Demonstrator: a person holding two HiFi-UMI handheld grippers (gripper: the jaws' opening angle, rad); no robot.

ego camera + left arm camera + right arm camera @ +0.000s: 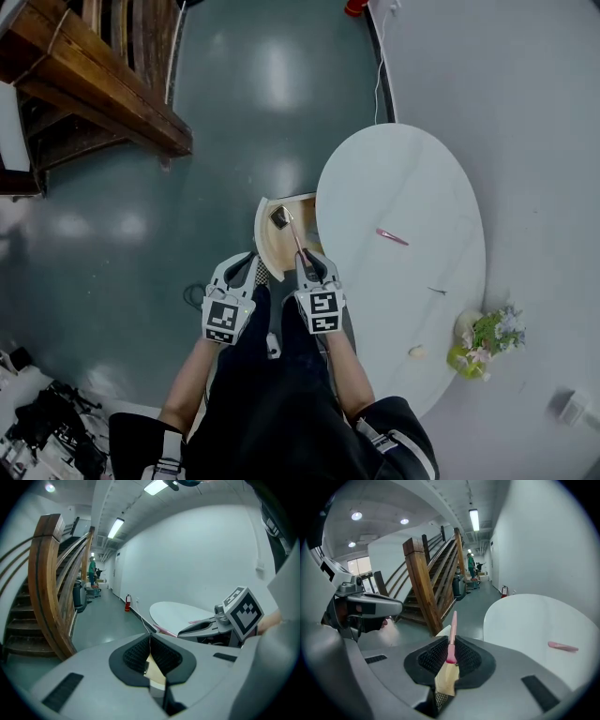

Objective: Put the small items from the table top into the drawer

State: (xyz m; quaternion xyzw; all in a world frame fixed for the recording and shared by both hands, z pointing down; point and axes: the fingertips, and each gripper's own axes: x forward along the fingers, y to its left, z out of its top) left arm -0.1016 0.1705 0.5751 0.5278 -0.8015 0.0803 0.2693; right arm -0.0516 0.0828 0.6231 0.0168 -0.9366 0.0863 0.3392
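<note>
The right hand-held gripper [451,655] is pinched narrow on a slim pink stick [453,630], which juts forward past its pads. In the head view the stick's tip hangs over the open drawer [266,246] at the surface's [412,187] left edge. A small dark item [279,217] already lies inside. The left hand-held gripper [150,651] hangs beside it, jaws together and empty.

The step in hand looks like the drop-off: the next move calls for lowering the stick into the drawer and parting the jaws. A second pink stick [392,236] lies mid-surface, and a small pale item [416,352] waits near the edge closest to the person.
</note>
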